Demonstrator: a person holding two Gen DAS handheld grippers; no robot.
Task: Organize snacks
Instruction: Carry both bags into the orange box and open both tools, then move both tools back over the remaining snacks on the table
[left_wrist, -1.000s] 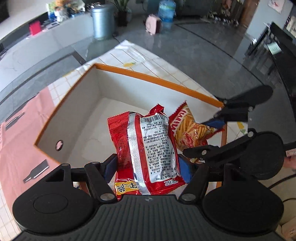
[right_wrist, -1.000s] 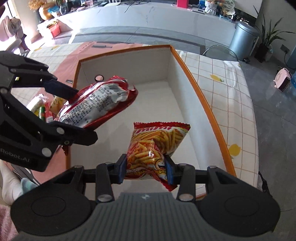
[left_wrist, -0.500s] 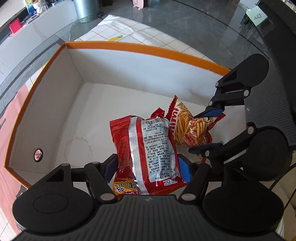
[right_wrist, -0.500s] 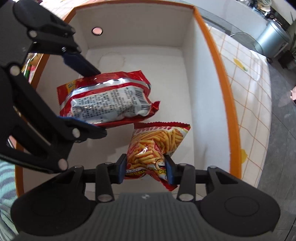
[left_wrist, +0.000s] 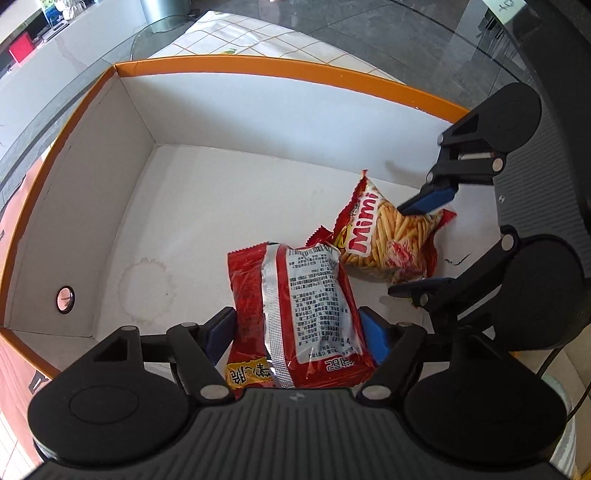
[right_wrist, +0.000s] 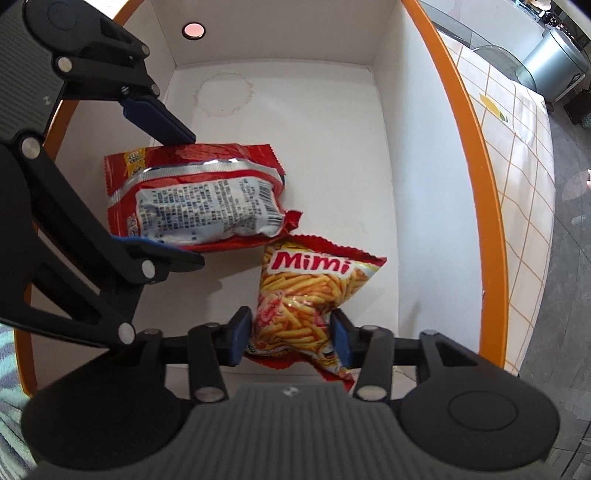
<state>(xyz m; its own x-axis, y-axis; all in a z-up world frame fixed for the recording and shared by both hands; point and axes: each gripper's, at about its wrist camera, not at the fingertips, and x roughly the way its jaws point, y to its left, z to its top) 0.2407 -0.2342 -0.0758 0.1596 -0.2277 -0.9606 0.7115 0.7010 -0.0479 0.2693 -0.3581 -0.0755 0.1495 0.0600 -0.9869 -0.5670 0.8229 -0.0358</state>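
Inside the orange-rimmed box (left_wrist: 288, 68), both grippers are releasing, jaws opening: left gripper (left_wrist: 295, 332) around the red packet (left_wrist: 295, 306), right gripper (right_wrist: 291, 336) around the Mimi bag (right_wrist: 306, 295); next, withdrawal upward seems required.

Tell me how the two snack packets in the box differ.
The red packet shows its back, a printed white label and silver seam; the Mimi packet shows its front, pictured sticks and a brand name. The red packet sits between the opening left gripper; the Mimi packet between the opening right gripper. Both are sealed, red-edged, and down inside the orange-rimmed box.
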